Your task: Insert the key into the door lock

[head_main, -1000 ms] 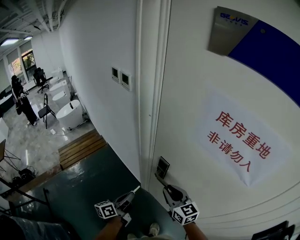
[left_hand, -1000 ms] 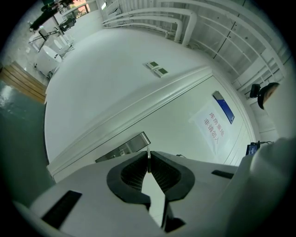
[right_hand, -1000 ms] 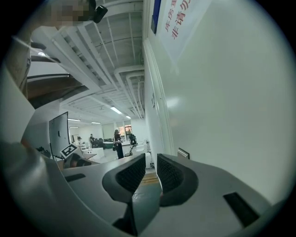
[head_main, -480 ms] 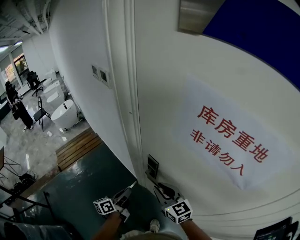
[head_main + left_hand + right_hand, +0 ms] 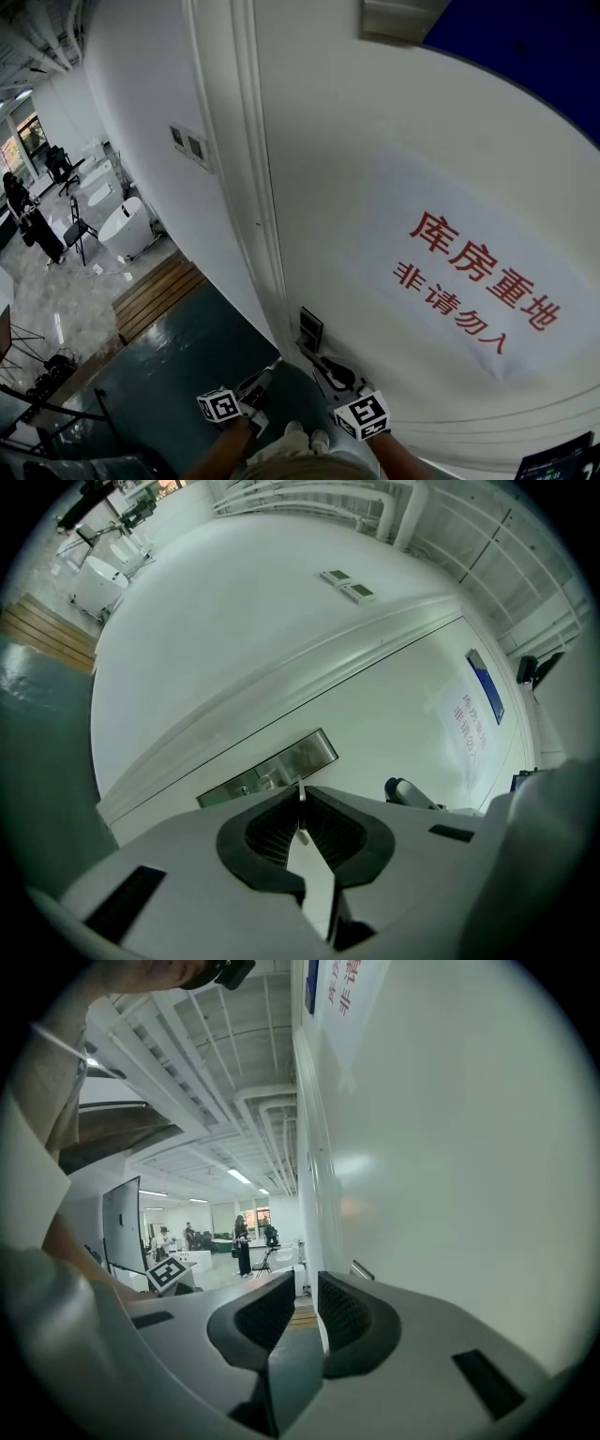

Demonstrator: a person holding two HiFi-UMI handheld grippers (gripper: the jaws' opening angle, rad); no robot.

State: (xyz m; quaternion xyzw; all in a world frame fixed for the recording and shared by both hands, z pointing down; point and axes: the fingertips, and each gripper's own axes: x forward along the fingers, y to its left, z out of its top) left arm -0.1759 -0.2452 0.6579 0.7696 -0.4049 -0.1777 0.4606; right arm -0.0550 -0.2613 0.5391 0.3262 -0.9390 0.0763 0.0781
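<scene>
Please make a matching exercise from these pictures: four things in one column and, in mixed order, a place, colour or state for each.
1. key
2. right gripper
3. paper sign
4. wall switches

a. red characters
b. on the wall beside the door frame
c. clamped in the left gripper
d. jaws apart, nothing between

Pairs: 1-c, 2-d, 3-a, 4-b

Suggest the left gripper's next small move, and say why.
Probably ease the left gripper forward, aiming the key at the lock plate: its jaws are shut on the key, whose tip points at the plate but looks short of it.
</scene>
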